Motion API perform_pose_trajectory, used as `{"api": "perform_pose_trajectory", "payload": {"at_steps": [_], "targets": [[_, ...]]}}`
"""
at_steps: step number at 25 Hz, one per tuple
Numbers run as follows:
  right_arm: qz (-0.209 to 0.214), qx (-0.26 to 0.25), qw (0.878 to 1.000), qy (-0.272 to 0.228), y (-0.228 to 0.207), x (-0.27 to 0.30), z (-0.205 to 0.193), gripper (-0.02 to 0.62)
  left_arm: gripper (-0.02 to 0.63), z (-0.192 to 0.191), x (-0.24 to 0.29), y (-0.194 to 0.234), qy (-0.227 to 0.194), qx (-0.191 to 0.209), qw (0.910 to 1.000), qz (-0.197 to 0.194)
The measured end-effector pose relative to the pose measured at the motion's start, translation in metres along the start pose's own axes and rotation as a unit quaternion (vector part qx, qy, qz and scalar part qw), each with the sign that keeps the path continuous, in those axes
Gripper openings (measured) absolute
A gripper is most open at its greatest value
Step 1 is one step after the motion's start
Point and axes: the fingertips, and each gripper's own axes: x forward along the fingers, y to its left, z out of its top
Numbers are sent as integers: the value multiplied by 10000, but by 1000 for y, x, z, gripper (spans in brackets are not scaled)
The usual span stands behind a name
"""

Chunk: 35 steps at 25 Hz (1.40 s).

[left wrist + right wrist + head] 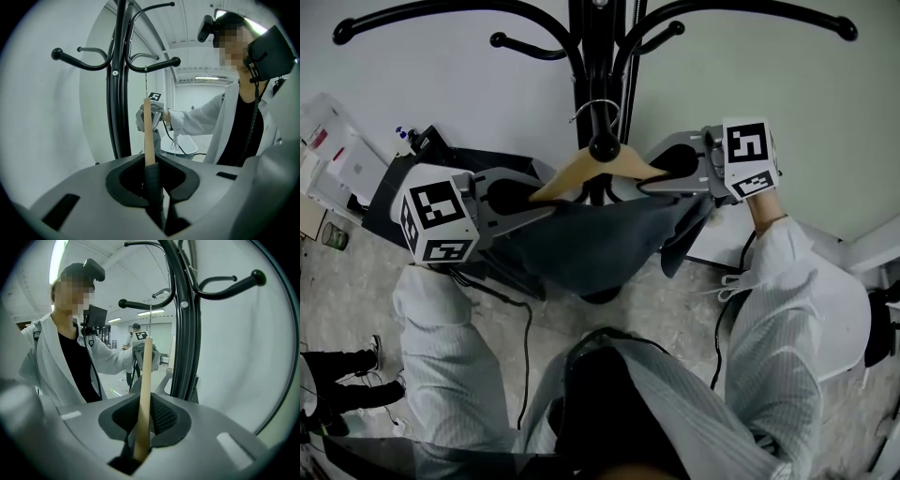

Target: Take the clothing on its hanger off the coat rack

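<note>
A wooden hanger point(581, 169) carries a dark garment point(591, 239) and hangs by its wire hook point(598, 108) from an arm of the black coat rack point(598, 47). My left gripper point(534, 197) is shut on the hanger's left end, where the dark cloth covers the wood point(152, 180). The bare wood point(148, 131) rises from its jaws up to the hook on the rack point(119, 84). At the other end, my right gripper point(652, 180) is shut on bare wood point(144, 394). The rack pole point(183, 333) stands just to its right.
A white wall is close behind the rack. To the right stands a white table point(839, 309) with cables hanging off it. Boxes and clutter point(337, 169) sit at the left, and another person's feet point(342, 375) show on the floor at lower left.
</note>
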Motion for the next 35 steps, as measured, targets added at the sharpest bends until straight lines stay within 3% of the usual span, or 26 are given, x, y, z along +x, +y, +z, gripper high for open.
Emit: {"api": "perform_pose_trajectory", "payload": {"at_steps": [13,18,23,28,35], "targets": [[-606,-670,9954,317,41,-44,38,54,60,64,-6,-39,106,768,9970,51],[-1223,-525,9894,588,80,-78,23,54,60,83,28,-70,98,1085,9930,-464],[-1858,-145,9797,744,107,-96,-16,54,60,73,72,-90,65,1139,9876,-1076],[-2592,279,9620,807,151,-111,-59,55,60,55,121,-119,52,1295,9764,-1727],[-3229,835,9396,767,193,-116,-104,55,60,25,176,-145,259,1353,9657,-2201]]}}
